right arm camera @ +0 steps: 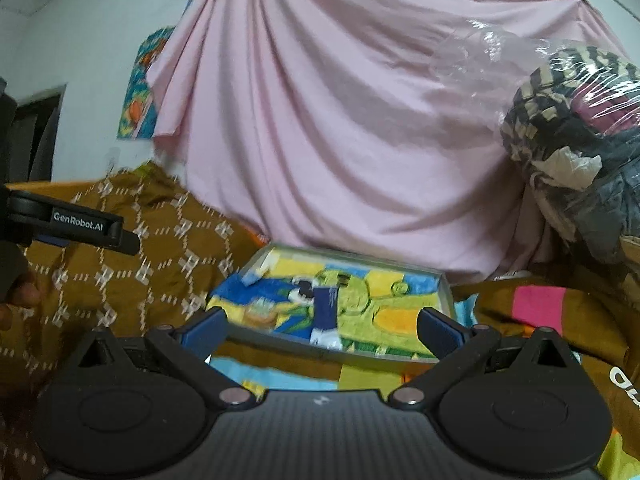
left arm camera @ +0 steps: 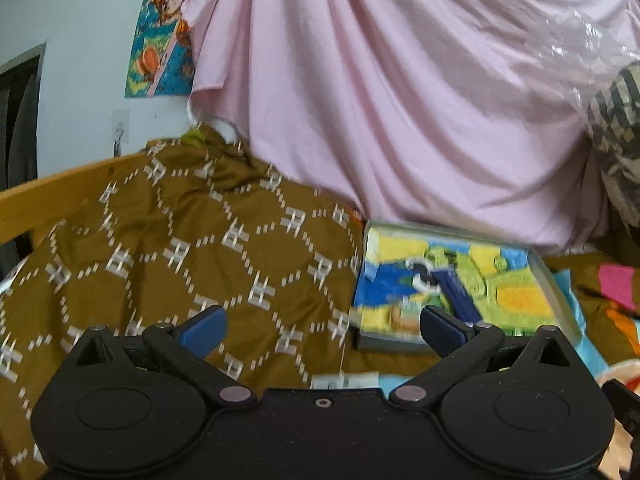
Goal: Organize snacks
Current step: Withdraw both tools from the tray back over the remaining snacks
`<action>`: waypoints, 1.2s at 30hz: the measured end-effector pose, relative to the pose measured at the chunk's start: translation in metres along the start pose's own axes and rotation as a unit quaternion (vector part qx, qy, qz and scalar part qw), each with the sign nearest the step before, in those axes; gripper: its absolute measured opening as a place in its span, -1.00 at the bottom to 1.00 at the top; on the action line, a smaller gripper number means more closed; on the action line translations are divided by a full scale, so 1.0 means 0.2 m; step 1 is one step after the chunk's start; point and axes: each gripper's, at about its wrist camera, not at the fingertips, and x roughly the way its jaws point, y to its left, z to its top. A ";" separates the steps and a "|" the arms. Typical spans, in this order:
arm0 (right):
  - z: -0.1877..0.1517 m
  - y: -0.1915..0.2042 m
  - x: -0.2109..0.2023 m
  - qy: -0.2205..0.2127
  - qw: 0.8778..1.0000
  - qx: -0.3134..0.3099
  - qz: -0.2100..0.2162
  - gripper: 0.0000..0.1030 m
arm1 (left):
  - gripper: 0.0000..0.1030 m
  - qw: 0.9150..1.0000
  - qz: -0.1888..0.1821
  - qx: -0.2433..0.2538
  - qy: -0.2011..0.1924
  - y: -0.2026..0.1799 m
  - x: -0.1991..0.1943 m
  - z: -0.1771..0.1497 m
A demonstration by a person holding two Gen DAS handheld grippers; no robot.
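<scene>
Both claws, left claw point(left arm camera: 322, 322) and right claw point(right arm camera: 320, 326), are hanging wide apart, empty, above the tray point(right arm camera: 446, 286). Hurrying in could be knocking it off the bedspread point(right arm camera: 132, 280).

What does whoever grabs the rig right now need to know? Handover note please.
Left gripper: open, holding nothing, over the brown cloth.
Right gripper: open, holding nothing, facing the tray.
Tray: on the bed before the pink sheet, lined with a colourful towel, nothing else visible in it.
Done: nothing placed that shows.
Left: no snacks visible in either view; find them, then load the tray.
</scene>
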 end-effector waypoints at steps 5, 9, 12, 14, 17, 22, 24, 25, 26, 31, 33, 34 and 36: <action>-0.05 0.02 -0.04 0.045 0.999 0.007 0.012 1.00 | 0.98 0.998 -0.002 0.014 0.068 0.00 -0.05 -0.13; -0.10 0.03 -0.08 0.077 0.997 0.008 0.024 1.00 | 0.98 0.994 -0.009 0.029 0.103 -0.03 -0.09 -0.21; -0.14 0.05 -0.09 0.101 0.994 -0.004 0.028 1.00 | 0.98 0.990 -0.013 0.031 0.137 -0.04 -0.11 -0.27; -0.16 0.07 -0.10 0.117 0.992 -0.014 0.033 1.00 | 0.98 0.988 -0.012 0.034 0.152 -0.05 -0.10 -0.29; -0.20 0.10 -0.11 0.139 0.989 -0.024 0.044 1.00 | 0.98 0.985 -0.004 0.040 0.167 -0.06 -0.10 -0.31; -0.23 0.14 -0.10 0.167 0.983 -0.040 0.059 1.00 | 0.98 0.981 0.002 0.048 0.186 -0.08 -0.09 -0.33; -0.24 0.16 -0.09 0.176 0.981 -0.048 0.062 1.00 | 0.98 0.980 0.002 0.047 0.192 -0.08 -0.08 -0.33; -0.24 0.17 -0.08 0.178 0.981 -0.052 0.063 1.00 | 0.98 0.980 0.002 0.047 0.195 -0.08 -0.08 -0.33; -0.25 0.17 -0.08 0.180 0.980 -0.055 0.064 1.00 | 0.98 0.979 0.002 0.046 0.197 -0.08 -0.07 -0.33; -0.25 0.20 -0.08 0.186 0.978 -0.062 0.068 1.00 | 0.98 0.975 0.009 0.041 0.217 -0.08 -0.03 -0.34; -0.25 0.20 -0.07 0.189 0.978 -0.061 0.068 0.99 | 0.98 0.973 0.011 0.039 0.229 -0.07 -0.01 -0.34; -0.25 0.20 -0.06 0.190 0.977 -0.062 0.069 1.00 | 0.98 0.971 0.012 0.036 0.234 -0.07 0.00 -0.35; -0.25 0.20 -0.05 0.194 0.976 -0.062 0.071 0.99 | 0.98 0.969 0.013 0.030 0.245 -0.06 0.03 -0.35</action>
